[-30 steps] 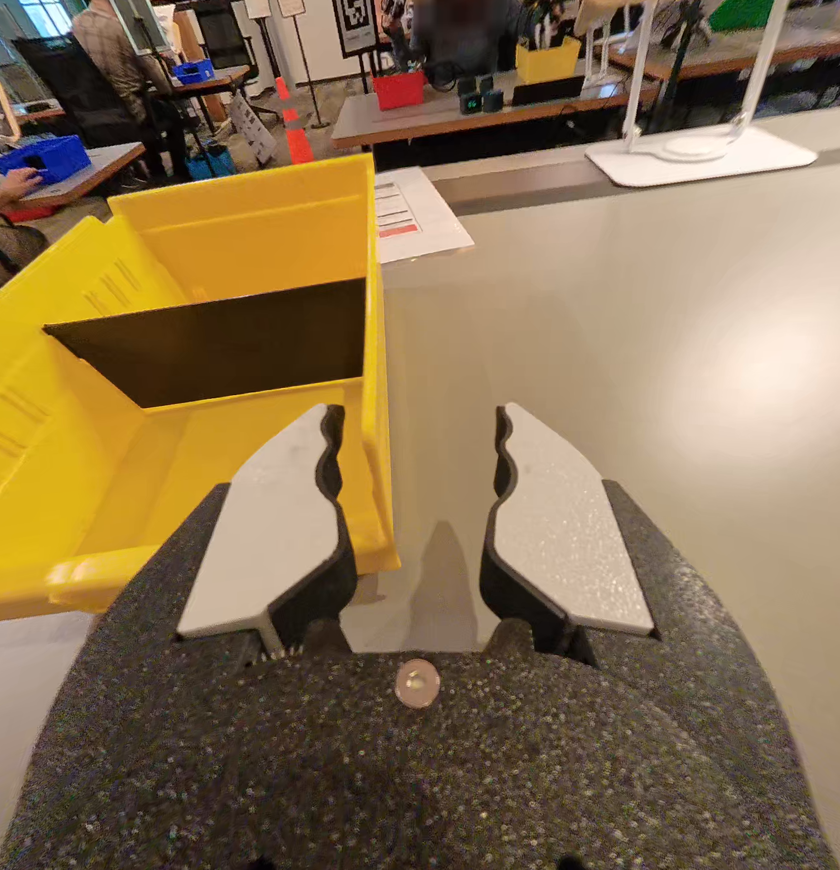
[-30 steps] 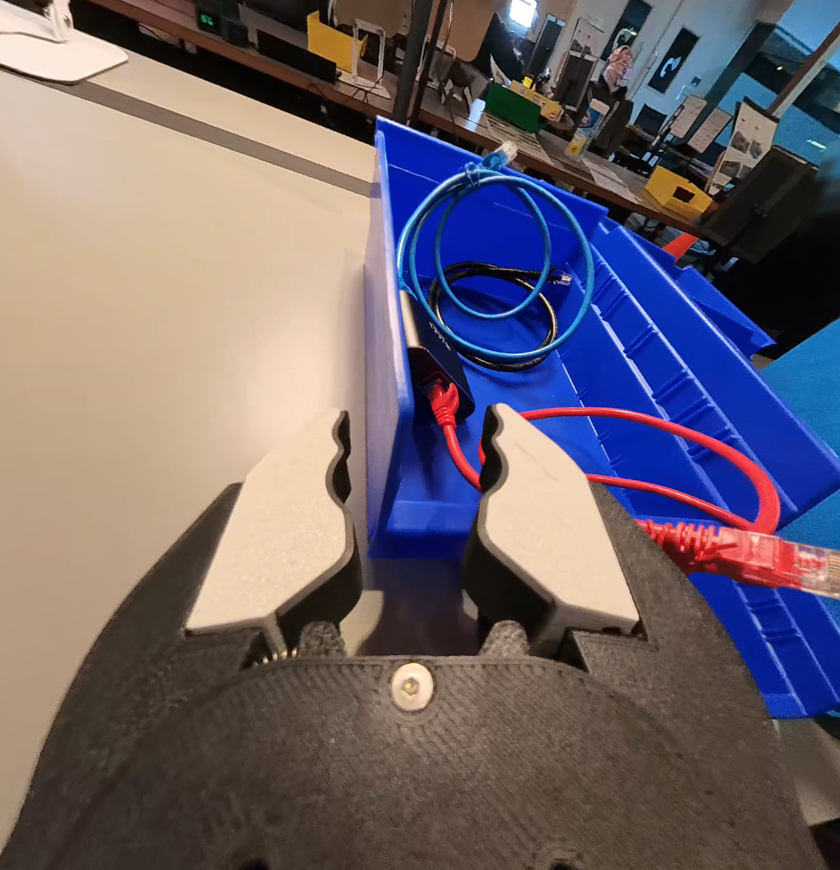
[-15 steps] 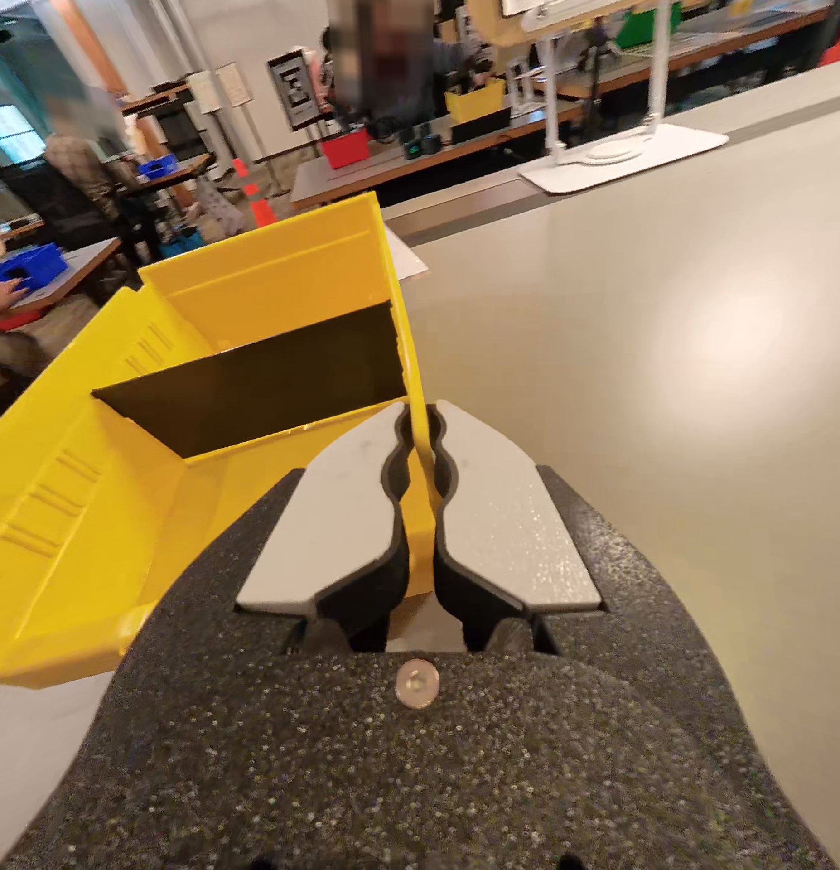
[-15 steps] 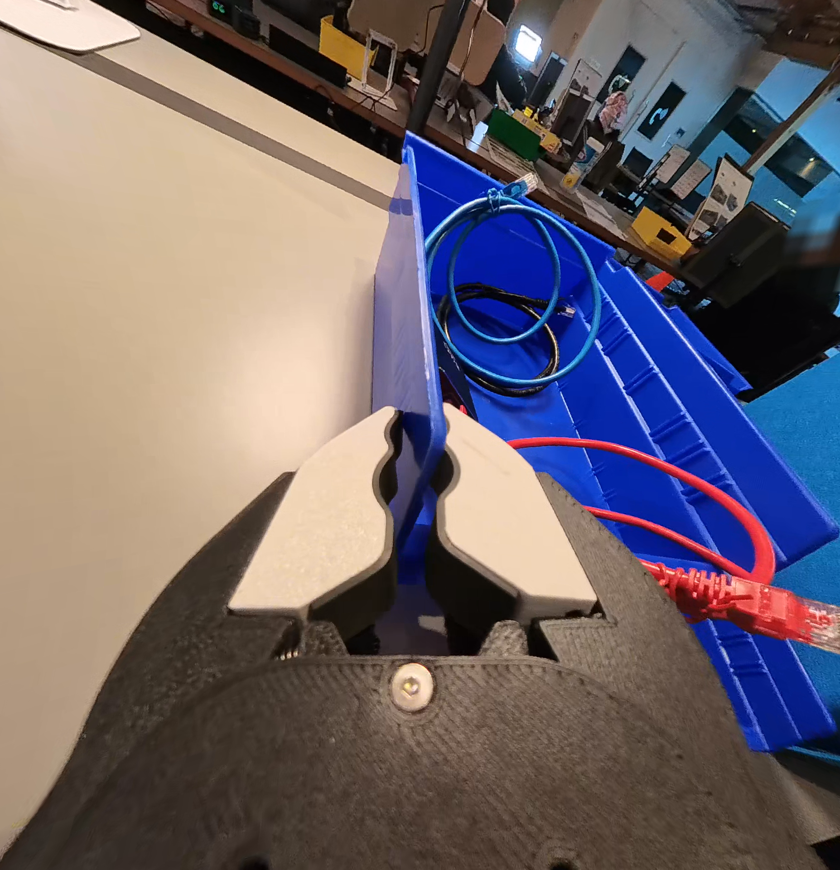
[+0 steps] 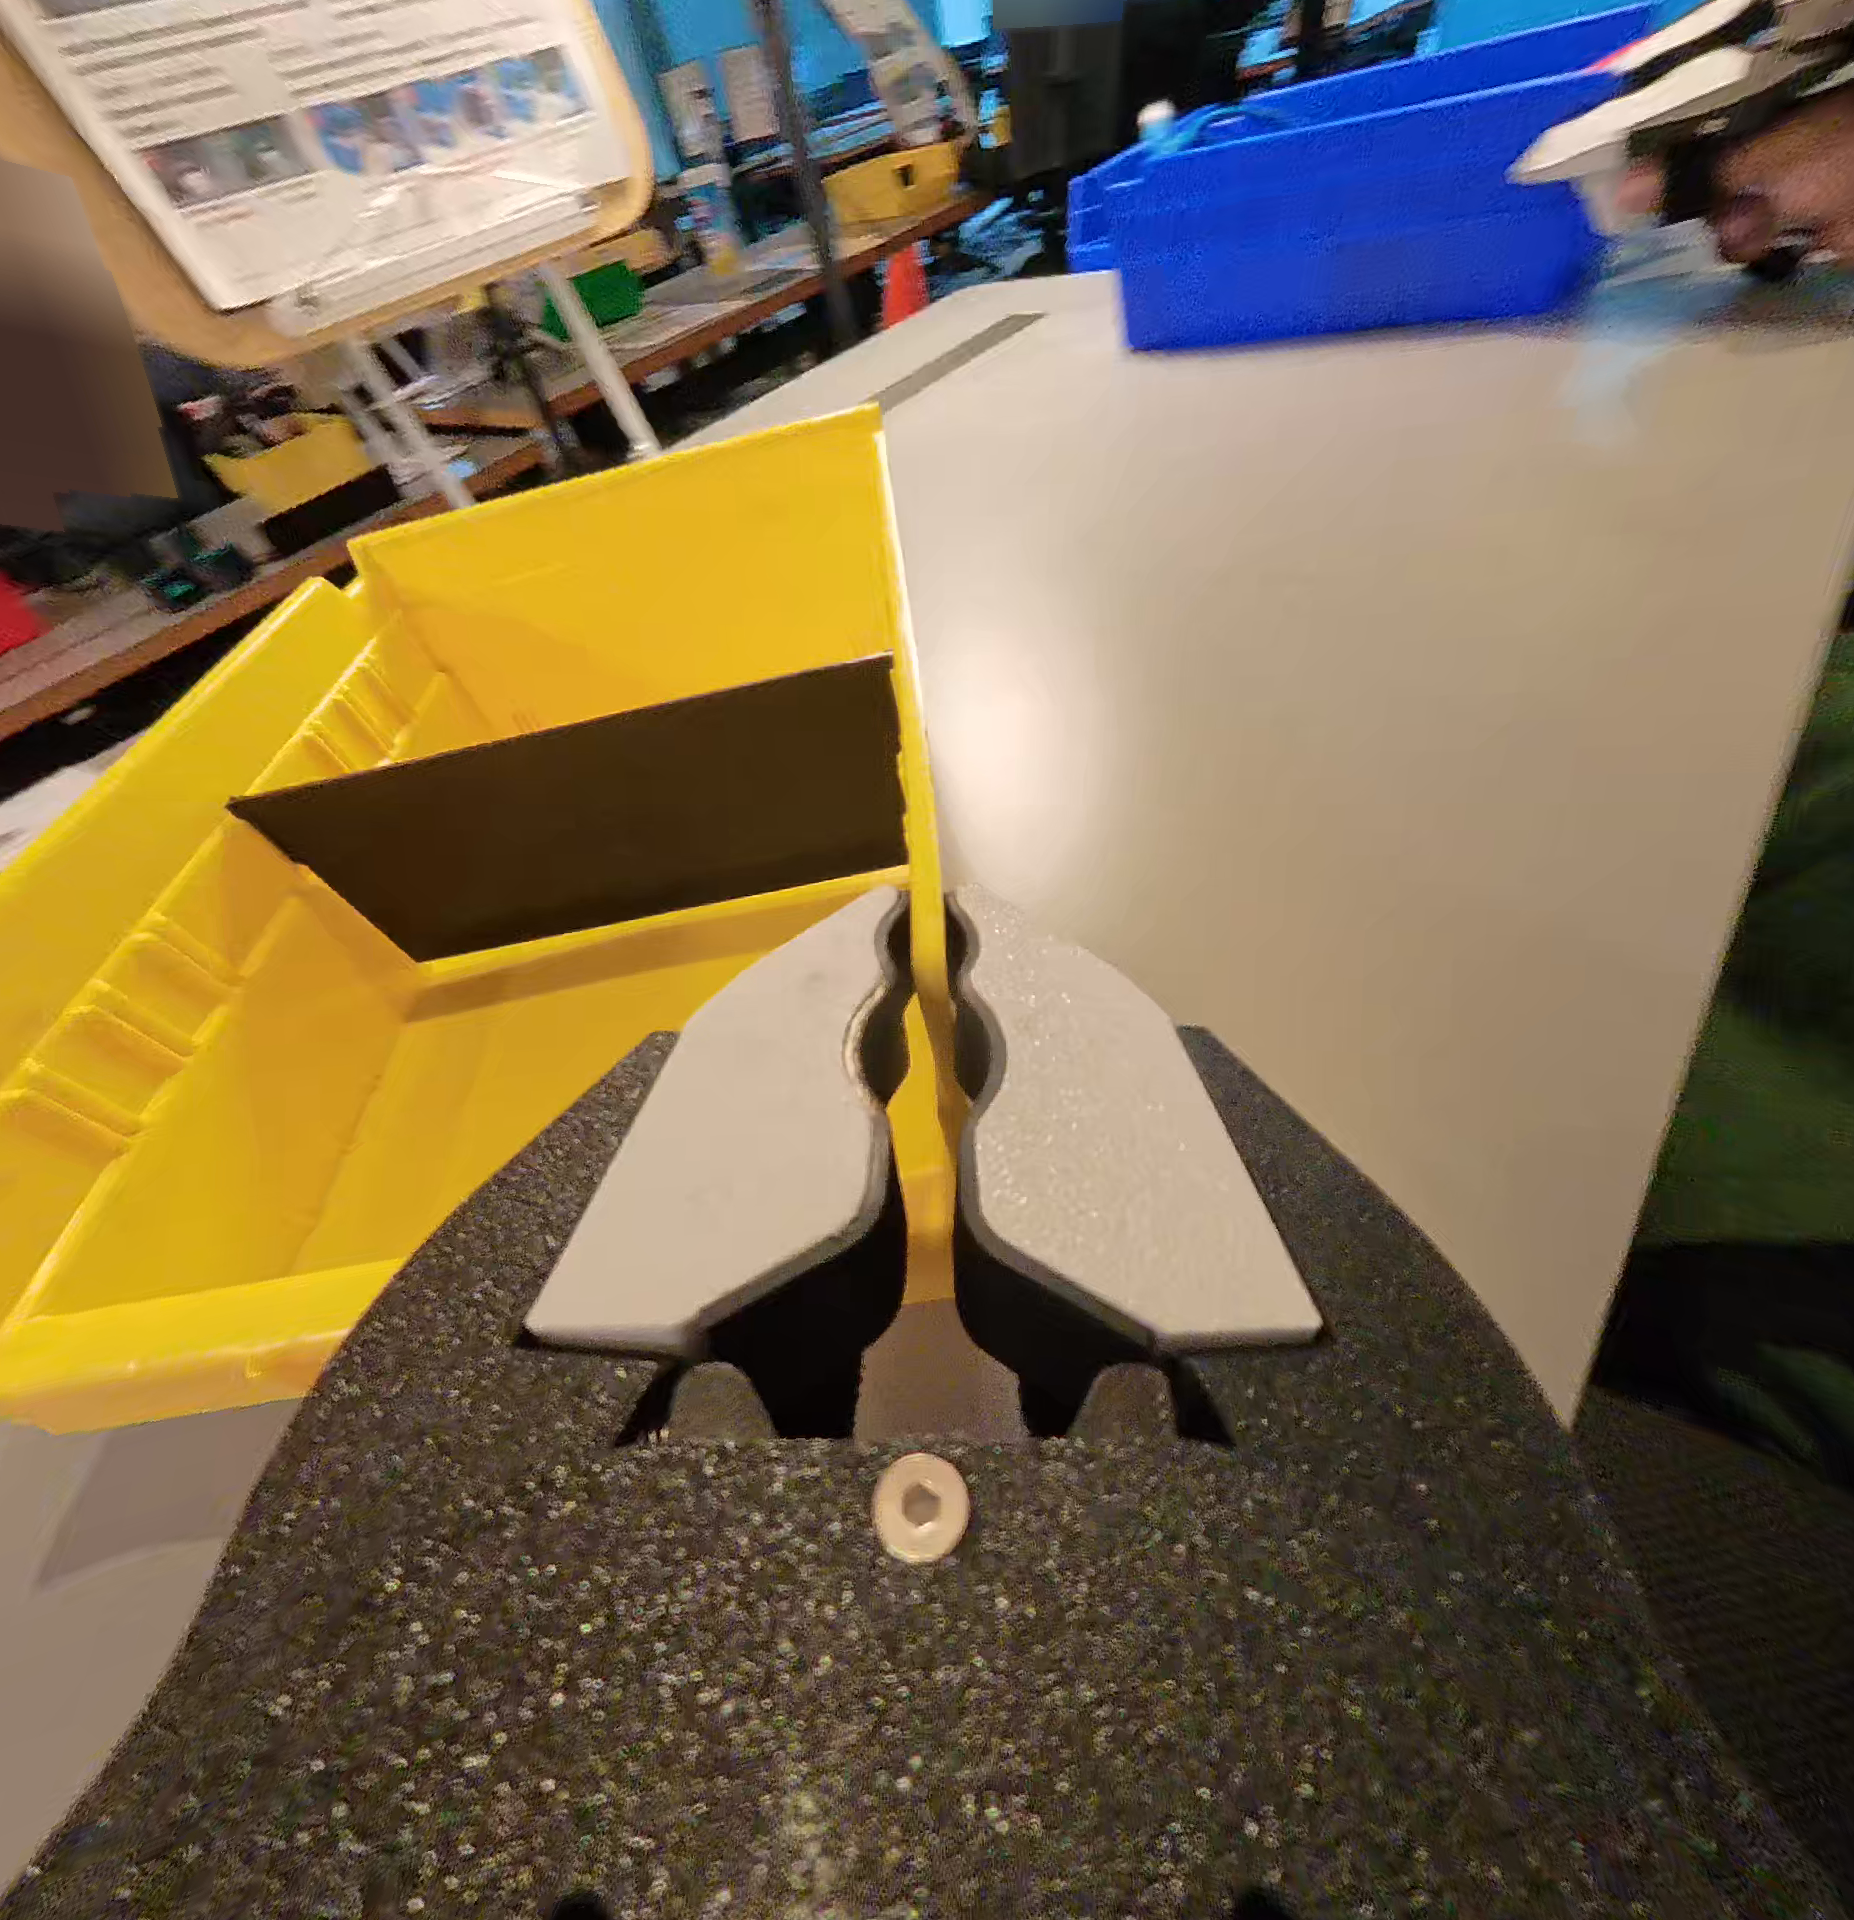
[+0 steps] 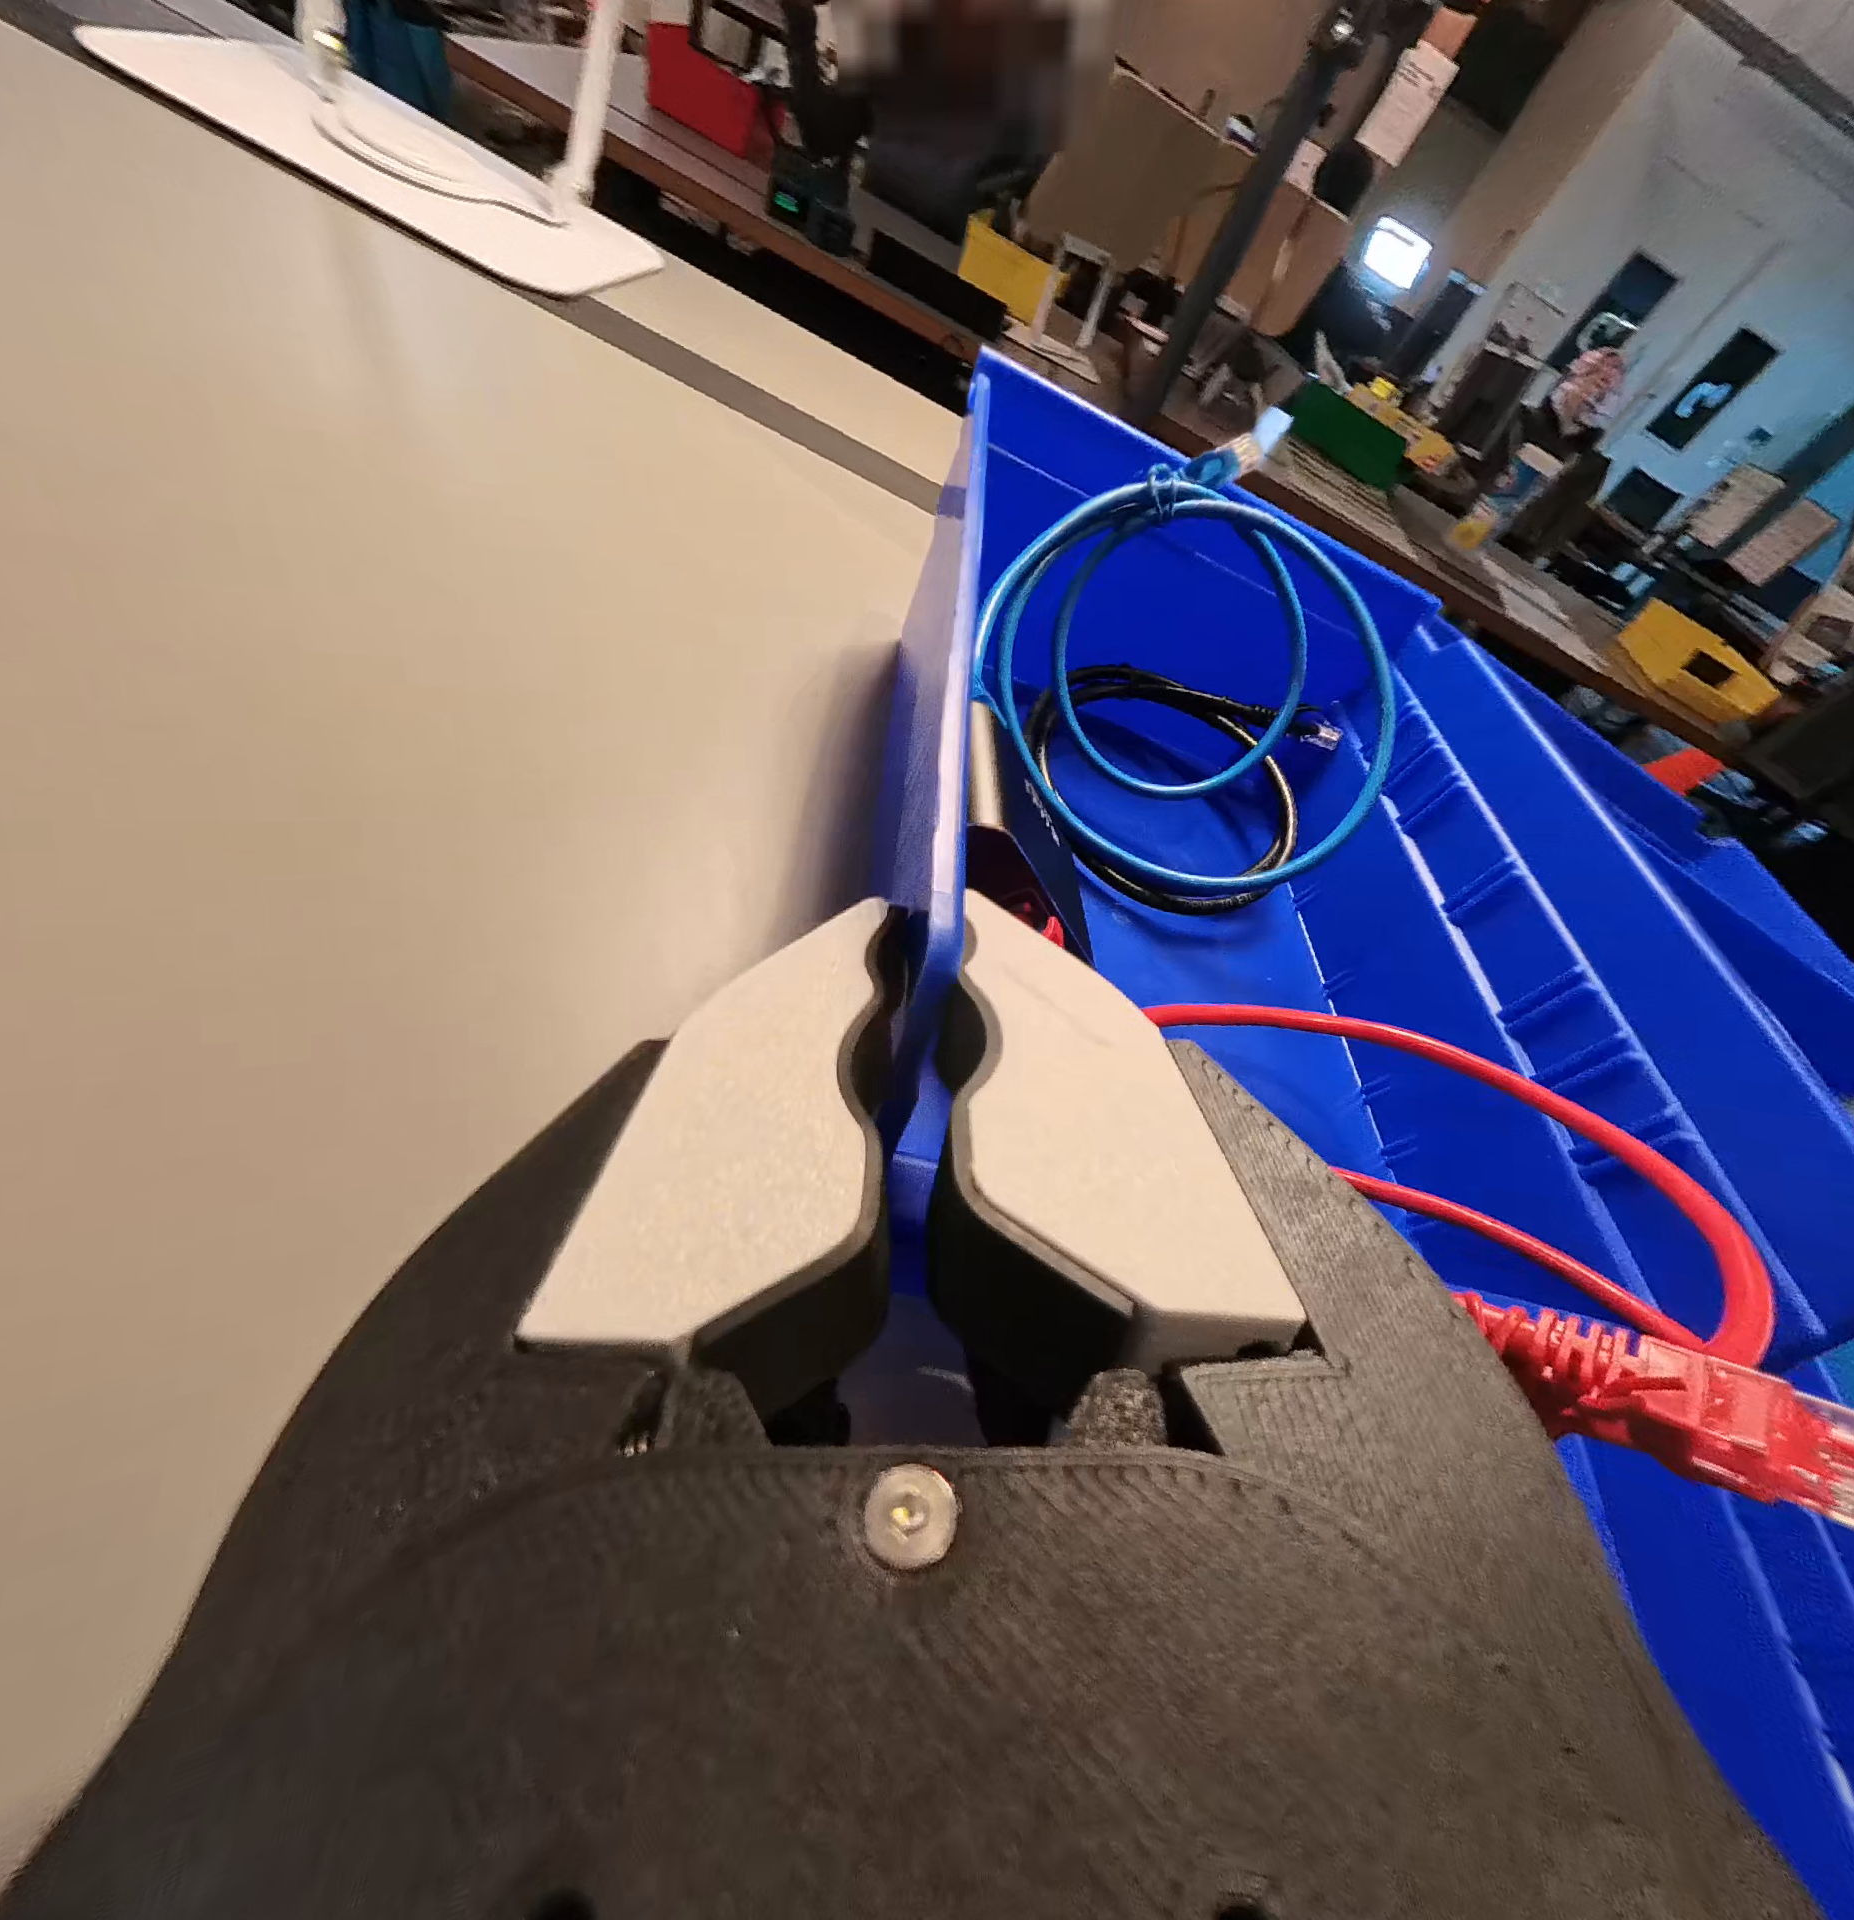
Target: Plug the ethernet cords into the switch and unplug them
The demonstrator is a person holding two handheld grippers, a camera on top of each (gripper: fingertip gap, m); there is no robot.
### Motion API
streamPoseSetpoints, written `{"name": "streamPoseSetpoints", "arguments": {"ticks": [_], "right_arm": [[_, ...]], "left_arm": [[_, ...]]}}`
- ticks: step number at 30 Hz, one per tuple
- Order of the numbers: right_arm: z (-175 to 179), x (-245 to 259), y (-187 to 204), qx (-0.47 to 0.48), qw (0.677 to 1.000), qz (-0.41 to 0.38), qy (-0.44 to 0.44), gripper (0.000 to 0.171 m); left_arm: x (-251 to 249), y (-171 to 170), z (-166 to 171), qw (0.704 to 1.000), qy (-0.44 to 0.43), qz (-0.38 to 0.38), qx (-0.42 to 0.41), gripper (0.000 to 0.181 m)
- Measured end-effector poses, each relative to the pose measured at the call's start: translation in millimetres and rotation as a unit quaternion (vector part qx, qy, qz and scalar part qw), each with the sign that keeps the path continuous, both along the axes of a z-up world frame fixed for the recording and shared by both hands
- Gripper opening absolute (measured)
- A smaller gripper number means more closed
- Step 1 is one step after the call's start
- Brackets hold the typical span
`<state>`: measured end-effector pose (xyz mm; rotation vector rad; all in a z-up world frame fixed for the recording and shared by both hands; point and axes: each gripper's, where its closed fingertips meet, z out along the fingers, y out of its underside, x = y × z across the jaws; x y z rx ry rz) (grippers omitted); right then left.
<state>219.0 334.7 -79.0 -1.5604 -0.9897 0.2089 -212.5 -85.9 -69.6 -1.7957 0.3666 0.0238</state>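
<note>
Both grippers, open a second ago, have closed; left gripper (image 5: 928,935) clamps the yellow bin (image 5: 632,582) wall at 12 o'clock; right gripper (image 6: 928,935) clamps the blue bin (image 6: 1525,935) wall, switch (image 6: 1016,831) and cords (image 6: 1193,644) inside at 1 o'clock; likely bin-positioning; next, release and reach for the switch.

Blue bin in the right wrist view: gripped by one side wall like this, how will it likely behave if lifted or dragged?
The right gripper is shut on the blue bin by one thin side wall, so the wall may flex. It holds only a red cord, blue cord, black cord and switch, so it is probably light. Gripped off-centre, it would likely tilt, or slide on the smooth table.
</note>
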Motion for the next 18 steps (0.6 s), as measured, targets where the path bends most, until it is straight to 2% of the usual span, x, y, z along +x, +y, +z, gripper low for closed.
{"name": "streamPoseSetpoints", "arguments": {"ticks": [1,11,18], "right_arm": [[-0.2,-5.9,-3.4,-0.003,1.0,0.017,0.0,0.004],[-2.5,-94.4,-49.5,-0.033,0.983,0.182,-0.008,0.005],[-3.7,-152.5,-84.9,-0.033,0.943,0.331,-0.027,0.006]], "left_arm": [[8.5,2.7,0.1,1.0,-0.003,-0.021,-0.001,0.003],[85.1,14.7,-0.4,0.977,-0.031,-0.211,-0.005,0.003],[115.9,-2.6,0.1,0.949,-0.051,-0.311,-0.015,0.003]]}}
